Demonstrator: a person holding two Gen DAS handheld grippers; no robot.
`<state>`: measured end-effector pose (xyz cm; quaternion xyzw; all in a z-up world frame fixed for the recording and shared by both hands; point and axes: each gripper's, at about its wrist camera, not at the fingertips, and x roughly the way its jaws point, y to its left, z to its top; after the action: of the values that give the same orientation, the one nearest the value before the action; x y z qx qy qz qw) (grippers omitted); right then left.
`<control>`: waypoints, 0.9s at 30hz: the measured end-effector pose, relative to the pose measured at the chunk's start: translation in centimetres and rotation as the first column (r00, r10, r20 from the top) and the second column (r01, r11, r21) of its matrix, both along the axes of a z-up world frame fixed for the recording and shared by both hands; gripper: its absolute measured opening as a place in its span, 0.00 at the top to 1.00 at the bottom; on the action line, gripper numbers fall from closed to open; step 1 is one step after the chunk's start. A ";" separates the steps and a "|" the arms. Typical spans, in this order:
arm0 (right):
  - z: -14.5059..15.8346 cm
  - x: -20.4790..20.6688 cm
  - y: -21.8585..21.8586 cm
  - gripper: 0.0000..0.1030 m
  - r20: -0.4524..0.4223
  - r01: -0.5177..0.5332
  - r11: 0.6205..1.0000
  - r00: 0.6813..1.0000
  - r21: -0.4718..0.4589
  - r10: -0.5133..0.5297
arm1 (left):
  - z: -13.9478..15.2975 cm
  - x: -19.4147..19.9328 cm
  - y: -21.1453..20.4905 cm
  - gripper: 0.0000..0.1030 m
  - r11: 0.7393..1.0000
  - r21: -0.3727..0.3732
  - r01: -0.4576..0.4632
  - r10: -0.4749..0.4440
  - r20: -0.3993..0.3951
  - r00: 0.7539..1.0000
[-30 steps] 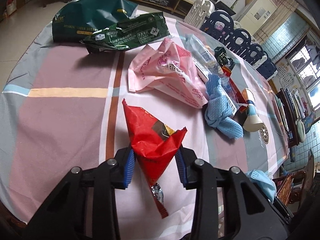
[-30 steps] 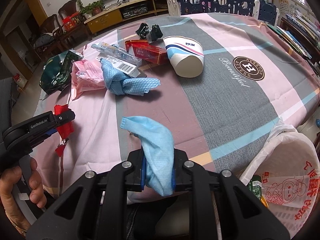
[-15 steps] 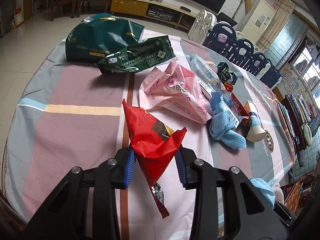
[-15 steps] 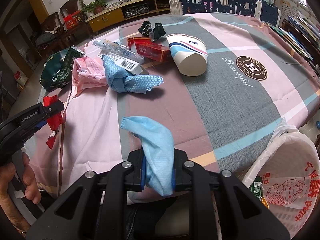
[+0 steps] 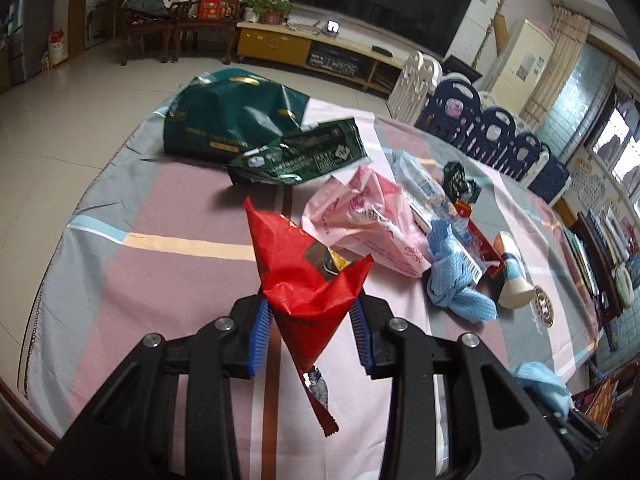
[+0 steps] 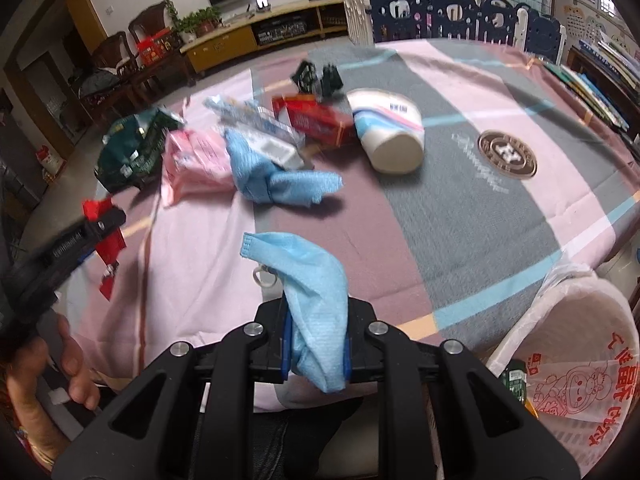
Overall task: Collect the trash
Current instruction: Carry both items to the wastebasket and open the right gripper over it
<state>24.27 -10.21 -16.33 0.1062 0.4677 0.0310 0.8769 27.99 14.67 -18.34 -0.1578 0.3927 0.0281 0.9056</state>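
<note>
**Desk:** What does the left wrist view show?

**Photographer:** The left gripper point(image 5: 308, 336) clamps a crumpled red snack wrapper point(image 5: 306, 276), blue pads pressing on both sides and the torn tail dangling below, clear of the striped tablecloth point(image 5: 160, 280). Beyond it on the table lie a dark green bag point(image 5: 228, 124), a green foil packet point(image 5: 300, 156), a pink plastic bag point(image 5: 364, 220) and a knotted blue cloth point(image 5: 452, 284).

**Desk:** And the right?

**Photographer:** The right gripper point(image 6: 316, 356) is closed tight on a pale blue face mask point(image 6: 312, 300), ear loop hanging just behind, held above the near table edge. The lined bin point(image 6: 580, 344) stands below the table's rim, at lower right in that view, with a bottle already inside. The person's left hand point(image 6: 52, 368) shows at lower left.

**Desk:** How should the step go?

**Photographer:** As I read it, both pieces are in hand and the carry to the bin comes next. Take each load fully over the liner's mouth before letting go; the mask is light and could drift or catch on the rim. Keep the wrapper's tail from snagging the cloth. A tipped paper cup point(image 6: 390, 136) and red box point(image 6: 316, 120) are left to collect.
</note>
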 end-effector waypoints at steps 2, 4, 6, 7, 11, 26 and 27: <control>1.7 -0.4 -0.4 0.82 0.039 -0.001 1.000 0.999 0.013 0.000 | 0.5 -1.0 0.7 0.65 0.999 -0.014 -0.030 0.031 0.036 0.999; 3.4 -1.0 -1.1 0.82 0.070 -0.005 0.999 0.998 0.037 0.002 | 1.0 -2.3 1.2 0.65 0.998 -0.021 -0.054 0.055 0.066 0.996; 4.7 -1.8 -2.1 0.82 0.090 -0.008 0.999 0.996 0.050 0.003 | 1.3 -3.4 1.6 0.65 0.997 -0.032 -0.069 0.072 0.086 0.994; 5.3 -2.3 -2.7 0.82 0.098 -0.006 0.999 0.995 0.051 0.001 | 1.5 -4.0 1.9 0.65 0.996 -0.045 -0.077 0.081 0.099 0.992; 7.0 -5.2 -6.6 0.82 0.131 0.024 1.000 0.991 0.014 -0.025 | 2.0 -6.1 2.3 0.65 0.993 -0.043 -0.108 0.112 0.097 0.989; -3.6 -13.0 -20.3 0.82 -0.212 0.289 0.953 0.929 -0.093 -0.302 | 4.5 -10.9 -8.6 0.65 0.973 -0.137 0.184 -0.174 0.083 0.981; -4.7 -13.2 -20.7 0.82 -0.243 0.299 0.950 0.918 -0.090 -0.312 | 4.6 -11.0 -9.2 0.65 0.970 -0.133 0.202 -0.192 0.084 0.978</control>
<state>11.04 -30.87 -21.00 0.1585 0.5546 -0.1322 0.8061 17.02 5.50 -13.74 -0.1824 0.3753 -0.0952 0.9038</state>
